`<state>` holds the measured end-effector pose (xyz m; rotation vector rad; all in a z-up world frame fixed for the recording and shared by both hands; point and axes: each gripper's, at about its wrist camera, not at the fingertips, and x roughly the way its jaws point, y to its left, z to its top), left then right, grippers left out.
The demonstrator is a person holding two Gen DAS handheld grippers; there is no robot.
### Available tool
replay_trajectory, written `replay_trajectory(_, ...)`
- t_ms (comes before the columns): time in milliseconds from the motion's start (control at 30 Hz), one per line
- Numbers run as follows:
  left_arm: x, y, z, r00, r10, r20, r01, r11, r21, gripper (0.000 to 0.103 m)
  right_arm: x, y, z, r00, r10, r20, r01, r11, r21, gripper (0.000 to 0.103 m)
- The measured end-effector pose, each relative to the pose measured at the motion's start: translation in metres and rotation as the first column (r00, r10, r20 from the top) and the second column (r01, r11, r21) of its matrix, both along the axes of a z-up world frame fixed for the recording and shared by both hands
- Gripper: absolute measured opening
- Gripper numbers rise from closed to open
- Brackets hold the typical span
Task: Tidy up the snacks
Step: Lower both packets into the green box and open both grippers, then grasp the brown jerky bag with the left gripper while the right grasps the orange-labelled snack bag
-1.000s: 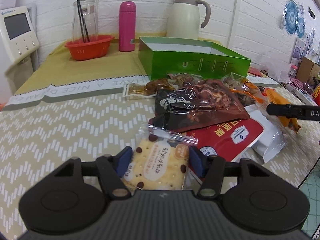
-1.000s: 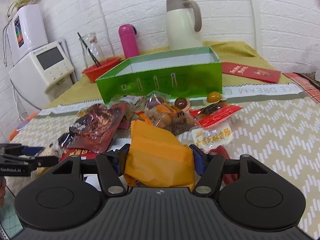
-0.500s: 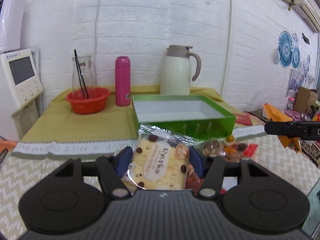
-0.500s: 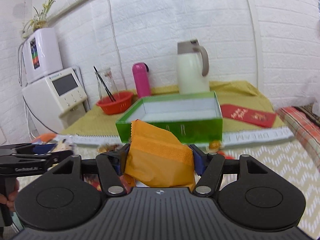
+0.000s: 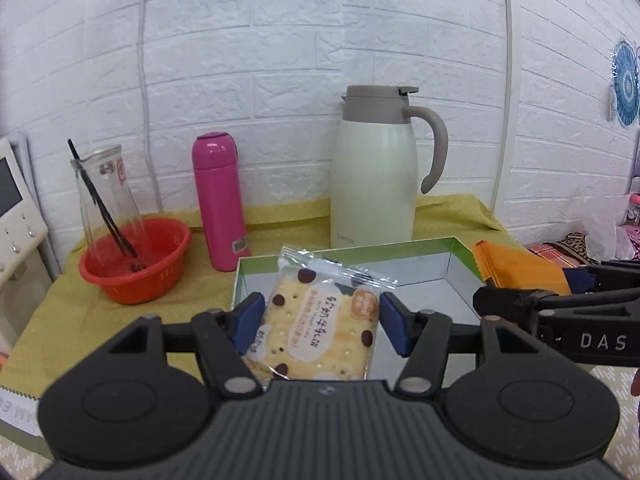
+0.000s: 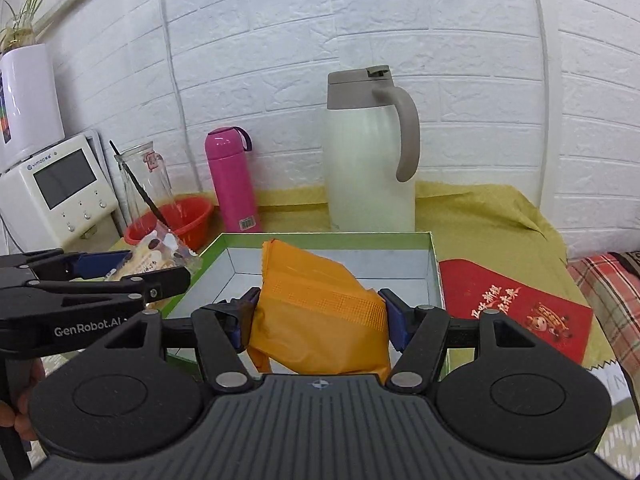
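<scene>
Now both packets are up off the snack pile and hanging over the green box [image 6: 436, 276]! The left tongs [image 5: 320, 322] pinch the cracker packet [image 5: 320, 328] by its sides, above the box's near-left corner. The right tongs [image 6: 318, 320] clamp the orange packet [image 6: 320, 312], held over the middle of the open box. From the left view, the right tongs reach in at three o'clock with that orange packet poking out. The box floor looks bare where it shows. A second ago these snacks were down at tabletop level among the heap; now they're carried to the drop zone, so I'd say release comes next. At twelve o'clock behind the box stands the cream jug [image 5: 374, 168], the pink flask [image 5: 219, 200] at eleven.
</scene>
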<state>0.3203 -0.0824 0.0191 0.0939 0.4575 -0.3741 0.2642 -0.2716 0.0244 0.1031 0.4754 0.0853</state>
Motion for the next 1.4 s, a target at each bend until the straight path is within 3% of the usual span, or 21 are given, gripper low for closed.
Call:
replay_trajectory(133,0.015,-0.007,-0.014,1.0,-0.001,-0.02,0.001,1.0,0.007,0.061,0.014,-0.008,-0.006,1.0,-0.001,0.006,0.001,1.0,0.008,0.103)
replay_trajectory(200,0.021,-0.009,-0.017,1.0,0.006,-0.026,-0.006,1.0,0.002,0.075,0.019,-0.013,-0.009,1.0,-0.018,0.009,0.017,0.999,0.043,0.103)
replay_trajectory(267,0.022,-0.008,-0.016,1.0,0.017,-0.021,-0.017,1.0,-0.001,0.081,0.019,-0.017,-0.01,0.999,-0.044,0.017,0.042,0.996,0.074,0.103)
replay_trajectory(500,-0.01,0.012,0.003,1.0,0.03,-0.006,-0.03,0.998,0.063,0.086,-0.022,-0.015,0.012,0.996,-0.003,0.095,-0.005,0.996,0.085,0.103)
replay_trajectory(567,-0.033,0.029,0.01,0.998,0.054,0.017,-0.056,0.995,0.082,0.102,-0.042,-0.013,0.017,0.993,0.052,0.11,-0.063,0.993,0.095,0.103)
replay_trajectory(733,-0.102,0.081,0.012,0.993,0.093,0.067,-0.097,0.994,0.058,0.103,-0.089,0.001,0.007,0.987,0.142,0.079,-0.148,0.987,0.064,0.103)
replay_trajectory(933,-0.158,0.102,-0.03,0.991,0.097,0.094,-0.105,0.99,0.09,0.103,-0.125,0.016,-0.023,0.987,0.158,0.022,-0.158,0.987,0.003,0.103)
replay_trajectory(1000,-0.16,0.099,-0.047,0.995,0.068,0.069,-0.076,0.989,0.126,0.103,-0.127,0.02,-0.034,0.986,0.169,-0.005,-0.17,0.985,-0.017,0.103)
replay_trajectory(1133,-0.143,0.092,-0.073,0.993,0.115,0.033,-0.12,0.972,0.203,0.103,-0.123,0.028,-0.048,0.988,0.148,-0.042,-0.151,0.985,-0.077,0.103)
replay_trajectory(1200,-0.133,0.093,-0.076,0.988,0.152,0.018,-0.152,0.967,0.206,0.103,-0.117,0.029,-0.05,0.986,0.161,-0.047,-0.164,0.984,-0.069,0.103)
replay_trajectory(1267,-0.125,0.092,-0.077,0.993,0.118,-0.003,-0.115,0.97,0.212,0.103,-0.109,0.031,-0.053,0.979,0.193,-0.062,-0.197,0.978,-0.068,0.103)
replay_trajectory(1400,-0.112,0.094,-0.08,0.993,-0.053,-0.107,0.059,0.996,0.061,0.103,-0.088,0.039,-0.064,0.962,0.237,-0.137,-0.251,0.963,-0.095,0.103)
